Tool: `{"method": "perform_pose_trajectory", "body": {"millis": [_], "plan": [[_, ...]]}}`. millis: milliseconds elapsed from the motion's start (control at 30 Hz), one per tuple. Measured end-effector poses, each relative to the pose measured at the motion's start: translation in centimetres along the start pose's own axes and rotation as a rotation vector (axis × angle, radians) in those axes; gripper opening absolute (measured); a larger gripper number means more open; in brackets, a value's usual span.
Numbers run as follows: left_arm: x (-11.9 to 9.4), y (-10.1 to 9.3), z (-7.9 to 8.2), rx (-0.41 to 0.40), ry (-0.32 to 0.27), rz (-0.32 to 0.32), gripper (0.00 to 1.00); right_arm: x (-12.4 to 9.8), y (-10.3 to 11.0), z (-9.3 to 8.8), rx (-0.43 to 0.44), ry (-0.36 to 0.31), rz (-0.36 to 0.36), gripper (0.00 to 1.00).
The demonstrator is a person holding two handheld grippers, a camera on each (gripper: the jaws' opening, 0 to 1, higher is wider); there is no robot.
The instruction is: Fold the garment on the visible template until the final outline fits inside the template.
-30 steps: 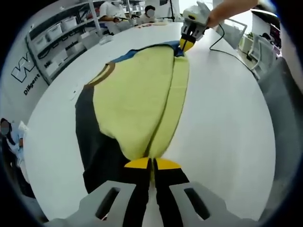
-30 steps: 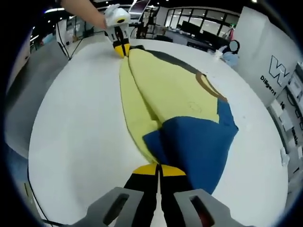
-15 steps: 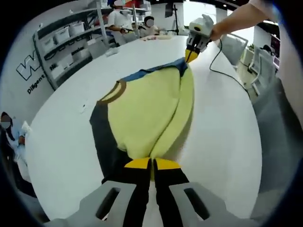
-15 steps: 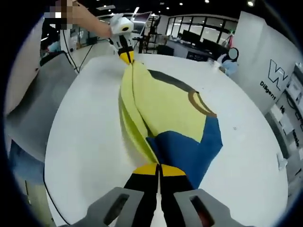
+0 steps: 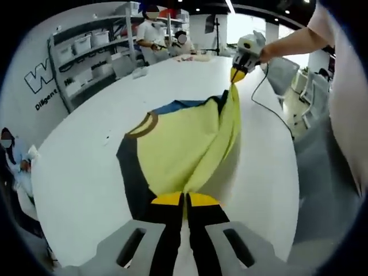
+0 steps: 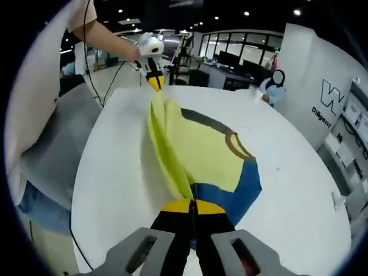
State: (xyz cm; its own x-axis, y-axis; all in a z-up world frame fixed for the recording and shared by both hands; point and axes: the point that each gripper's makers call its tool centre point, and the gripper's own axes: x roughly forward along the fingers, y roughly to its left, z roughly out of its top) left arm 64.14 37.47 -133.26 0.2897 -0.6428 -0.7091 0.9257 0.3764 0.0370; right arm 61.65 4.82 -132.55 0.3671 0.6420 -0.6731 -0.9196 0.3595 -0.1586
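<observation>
Two grippers are mine at a long white table that spreads across both frames, with grey storage shelves at the upper left of the left gripper view and a white wall panel with dark lettering at the right edge of the right gripper view. Across the middle of the table lies the garment, a yellow top with a brown neckband, a black sleeve toward the lower left of the left gripper view and a blue sleeve at centre right of the right gripper view; its near long edge is lifted off the table and hangs stretched between my two tools. My left gripper, at the bottom centre of its own view, has its yellow-tipped jaws pressed together on one end of that lifted yellow edge, and it appears again at the upper left of the right gripper view, gripped by my hand. My right gripper is likewise clamped tight on the other end, where yellow meets blue, and shows at the upper right of the left gripper view with a black cable trailing from it over the table. Two people stand at the far end of the table, at the top centre of the left gripper view.
</observation>
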Motion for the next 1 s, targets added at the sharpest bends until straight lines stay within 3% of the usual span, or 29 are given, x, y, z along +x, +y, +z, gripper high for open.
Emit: {"method": "perform_pose_trajectory", "body": {"millis": [300,767,1000], "plan": [[0.1,-3.6,-2.5,-0.004,0.038,-0.060,0.03,-0.5,3.6,-1.1,0.011,0.010,0.049,0.00],[1.1,-9.5,-7.0,-0.017,0.098,-0.127,0.03,0.7,10.9,-5.0,0.015,0.081,0.159,0.00],[1.5,-11.9,-9.1,0.014,0.141,-0.163,0.03,1.1,13.9,-6.9,-0.048,0.138,0.207,0.00]]}}
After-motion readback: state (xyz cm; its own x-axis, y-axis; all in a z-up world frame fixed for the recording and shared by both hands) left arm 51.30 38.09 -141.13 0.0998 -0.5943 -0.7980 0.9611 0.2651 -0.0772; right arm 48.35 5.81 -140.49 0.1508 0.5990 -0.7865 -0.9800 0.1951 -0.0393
